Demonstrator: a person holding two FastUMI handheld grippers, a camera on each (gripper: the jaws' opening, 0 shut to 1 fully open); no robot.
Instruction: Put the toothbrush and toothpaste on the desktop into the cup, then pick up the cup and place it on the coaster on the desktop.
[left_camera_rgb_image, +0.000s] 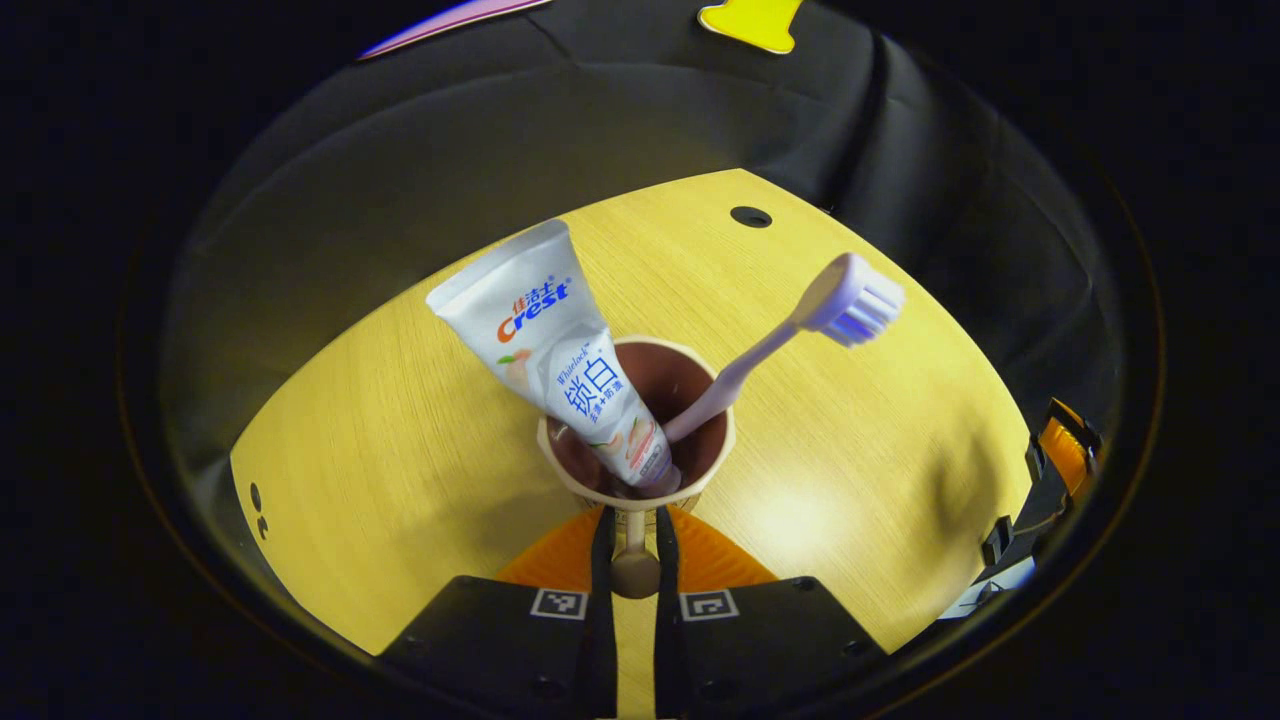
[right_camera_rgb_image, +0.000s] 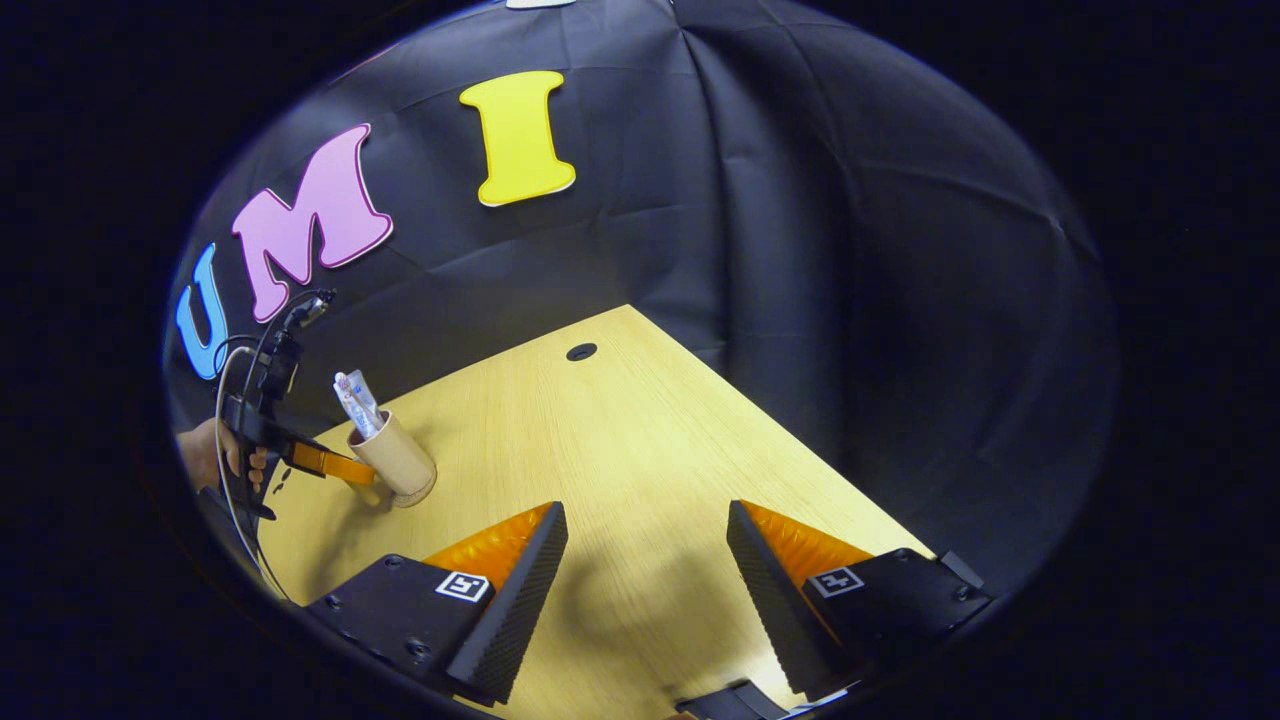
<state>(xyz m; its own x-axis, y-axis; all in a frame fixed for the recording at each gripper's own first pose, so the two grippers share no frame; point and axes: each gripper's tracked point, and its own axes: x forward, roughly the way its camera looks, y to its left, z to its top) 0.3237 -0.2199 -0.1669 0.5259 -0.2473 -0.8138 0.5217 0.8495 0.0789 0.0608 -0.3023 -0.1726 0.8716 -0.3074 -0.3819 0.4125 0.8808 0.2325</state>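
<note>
Above coaster (left_camera_rgb_image: 700, 560), our left hand-held gripper (left_camera_rgb_image: 634, 560) clamped on cup (left_camera_rgb_image: 640, 470) handle; we lower level. Right hand-held gripper (right_camera_rgb_image: 645, 560) apart.

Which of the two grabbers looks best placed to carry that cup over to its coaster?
Left. The left gripper is shut on the cup's handle, toothpaste and toothbrush inside. The right gripper hangs open, apart.
</note>
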